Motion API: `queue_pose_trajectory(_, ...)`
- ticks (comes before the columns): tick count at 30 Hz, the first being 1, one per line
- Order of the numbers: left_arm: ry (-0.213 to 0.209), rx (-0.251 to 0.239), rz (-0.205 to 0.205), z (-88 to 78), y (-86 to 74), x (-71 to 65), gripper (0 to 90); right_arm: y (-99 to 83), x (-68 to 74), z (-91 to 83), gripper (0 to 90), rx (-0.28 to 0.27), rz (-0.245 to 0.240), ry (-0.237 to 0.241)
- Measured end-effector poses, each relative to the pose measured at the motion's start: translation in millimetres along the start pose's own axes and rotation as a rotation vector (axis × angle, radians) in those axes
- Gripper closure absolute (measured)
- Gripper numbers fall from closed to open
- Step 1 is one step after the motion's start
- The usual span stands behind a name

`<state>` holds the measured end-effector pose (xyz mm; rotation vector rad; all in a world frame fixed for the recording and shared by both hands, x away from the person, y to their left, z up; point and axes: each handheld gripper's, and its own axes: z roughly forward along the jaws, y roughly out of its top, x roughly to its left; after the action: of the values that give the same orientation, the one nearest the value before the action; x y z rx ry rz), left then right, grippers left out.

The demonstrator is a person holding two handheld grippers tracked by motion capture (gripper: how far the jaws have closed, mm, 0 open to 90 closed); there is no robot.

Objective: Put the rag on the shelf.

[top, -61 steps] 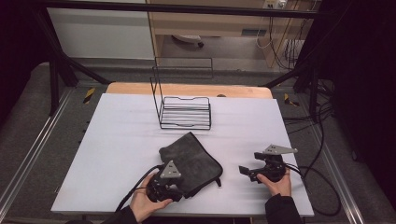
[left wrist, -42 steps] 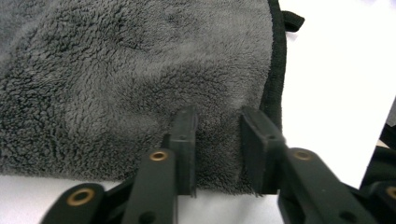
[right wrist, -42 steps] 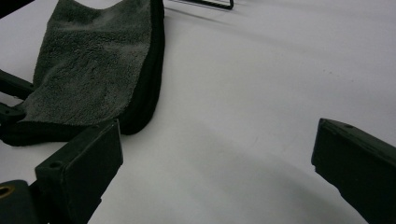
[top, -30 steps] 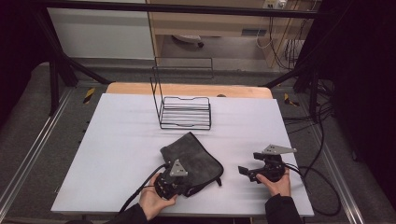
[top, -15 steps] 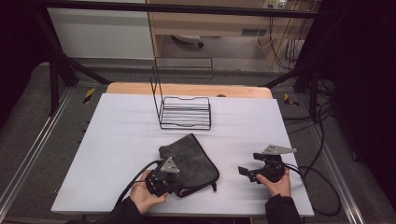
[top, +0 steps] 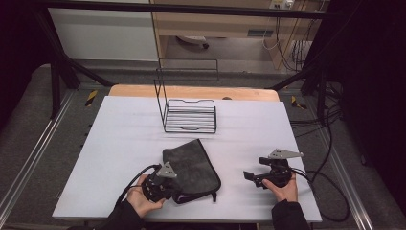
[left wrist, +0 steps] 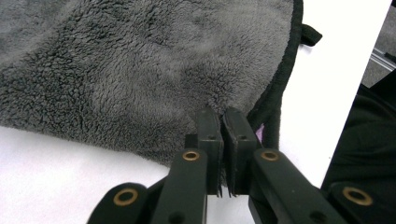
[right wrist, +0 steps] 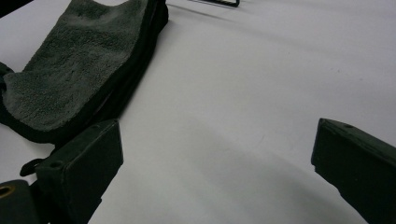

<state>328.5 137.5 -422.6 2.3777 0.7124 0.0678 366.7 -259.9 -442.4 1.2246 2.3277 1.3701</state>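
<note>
Grey towel (top: 191,167) lies folded on the white counter (top: 119,143), near the front edge, a bit left of centre. Its long axis runs diagonally, from the near-left corner up toward the wire rack (top: 189,115) at the back.

Left claw (top: 160,184) sits at the towel's near-left corner. In the left gripper view the jaws are pressed together on the fleece edge (left wrist: 219,116), w/ the black-bound hem (left wrist: 280,84) running just to the right of the grip. So the left claw is clamped on the towel, at a corner, not mid-cloth.

Right claw (top: 253,177) rests on the counter well to the right of the towel, jaws wide apart, nothing between them. In the right gripper view the towel (right wrist: 79,74) lies ahead and to that camera's left, w/ bare counter in between.

Key relation: the towel's free near-right corner w/ the small loop (top: 215,195) is the part nearest the right claw, which points roughly that way across the counter. Left hand already has its corner, so the next grab prob. falls to the right hand: reach left across the gap, then close on the hem. Risk, as I judge it: pinching both folded layers at once, or only the top one, since the edge is stacked there.
</note>
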Motion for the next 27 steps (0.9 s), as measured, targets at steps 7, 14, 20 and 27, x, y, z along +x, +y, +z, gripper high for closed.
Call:
queue_pose_trajectory(7, -0.001, 0.002, -0.004, -7.4, -8.6, 5.3, 86.2, -0.2, 0.2, 0.5, 2.9, 0.004, 0.001, 0.000)
queue_pose_trajectory(14, -0.004, 0.006, -0.007, -14.6, -16.7, 11.2, 86.1, -0.5, 0.3, 0.9, 2.9, 0.005, 0.001, -0.001)
queue_pose_trajectory(20, -0.007, 0.009, -0.008, -20.0, -21.5, 16.2, 86.1, -0.5, 0.3, 1.1, 2.9, 0.005, 0.002, -0.001)
queue_pose_trajectory(27, -0.009, 0.017, -0.006, -26.2, -27.3, 21.8, 86.0, -0.6, 0.6, 1.4, 2.9, 0.004, 0.004, -0.001)
